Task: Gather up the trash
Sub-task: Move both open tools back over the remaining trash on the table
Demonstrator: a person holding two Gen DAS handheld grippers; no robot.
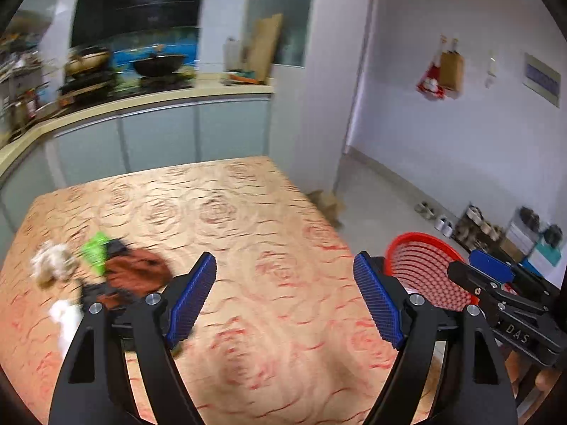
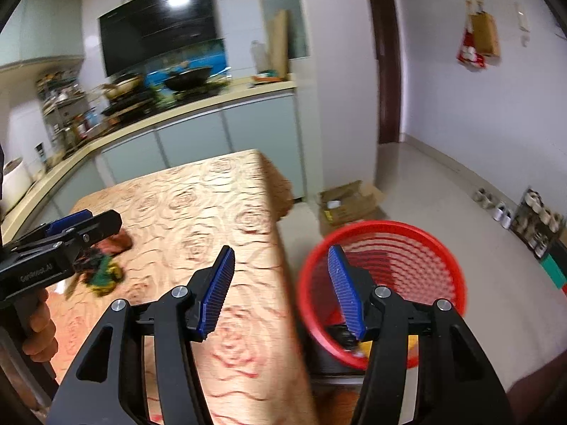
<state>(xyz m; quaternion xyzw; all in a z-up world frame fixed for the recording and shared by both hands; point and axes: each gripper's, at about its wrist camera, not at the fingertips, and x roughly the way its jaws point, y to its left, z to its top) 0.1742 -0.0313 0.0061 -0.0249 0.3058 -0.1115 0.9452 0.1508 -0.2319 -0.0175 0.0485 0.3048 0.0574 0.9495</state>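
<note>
Left wrist view: the left gripper (image 1: 285, 294) hangs over the table (image 1: 248, 212) with its blue-padded jaws spread wide and nothing between them. The trash (image 1: 106, 269) lies in a loose, blurred heap near the table's left edge: a crumpled whitish wad, a bright green wrapper, a rust-brown piece and dark scraps touching one another. Off the table's right side stands a red basket (image 1: 421, 265) with slotted walls, and the right gripper (image 1: 471, 269) reaches in from the right in front of it.

Right wrist view: the right gripper (image 2: 281, 285) has its jaws apart and empty, one finger over the table (image 2: 212, 212), the other in front of the red basket (image 2: 407, 248). The basket stands off the table's edge; dark and yellowish bits lie at its bottom. The trash (image 2: 102, 276) shows as a green, yellow and brown pile at the left, partly behind the left gripper (image 2: 85, 223), which a hand (image 2: 40, 326) holds by its handle.
</note>
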